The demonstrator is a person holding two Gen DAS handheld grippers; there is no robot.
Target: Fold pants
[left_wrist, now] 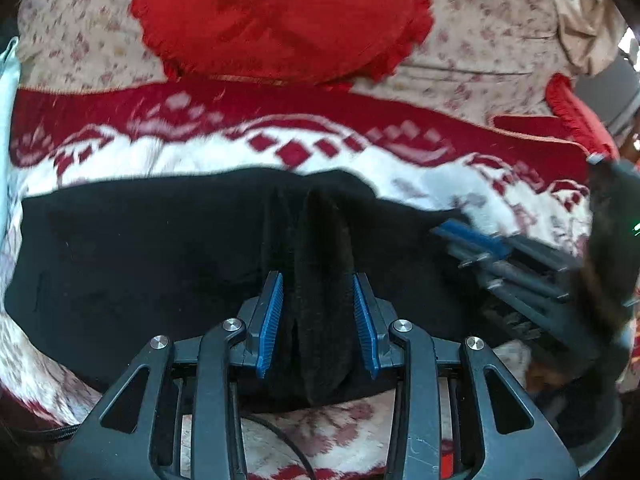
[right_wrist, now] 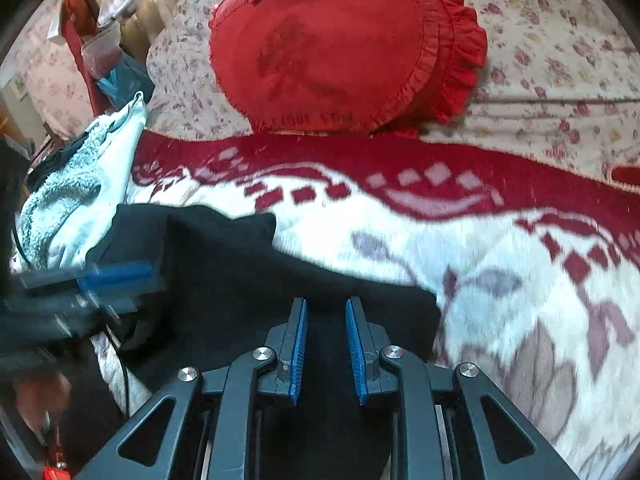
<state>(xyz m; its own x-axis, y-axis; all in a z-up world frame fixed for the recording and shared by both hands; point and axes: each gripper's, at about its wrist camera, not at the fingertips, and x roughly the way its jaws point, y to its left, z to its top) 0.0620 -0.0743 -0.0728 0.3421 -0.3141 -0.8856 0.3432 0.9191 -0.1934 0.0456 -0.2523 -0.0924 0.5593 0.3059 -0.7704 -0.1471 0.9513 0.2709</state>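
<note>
Black pants [left_wrist: 140, 260] lie spread across a red and white blanket [left_wrist: 200, 156] on a bed. My left gripper [left_wrist: 317, 278] points down at them and is shut on a raised ridge of black fabric that fills the gap between its blue pads. At the pants' right edge is my right gripper [left_wrist: 464, 236], blurred. In the right wrist view the pants [right_wrist: 224, 264] run from the left down under my right gripper [right_wrist: 326, 302]. Black cloth fills the narrow gap between its pads, so it is shut on the pants. The left gripper [right_wrist: 120, 274] shows blurred at the left.
A round red frilled cushion [left_wrist: 280, 16] [right_wrist: 340, 48] rests on a floral sheet [left_wrist: 480, 40] beyond the blanket. A light blue towel [right_wrist: 72, 200] is heaped at the bed's left side, with clutter behind it. A hand [right_wrist: 40, 396] holds the left gripper.
</note>
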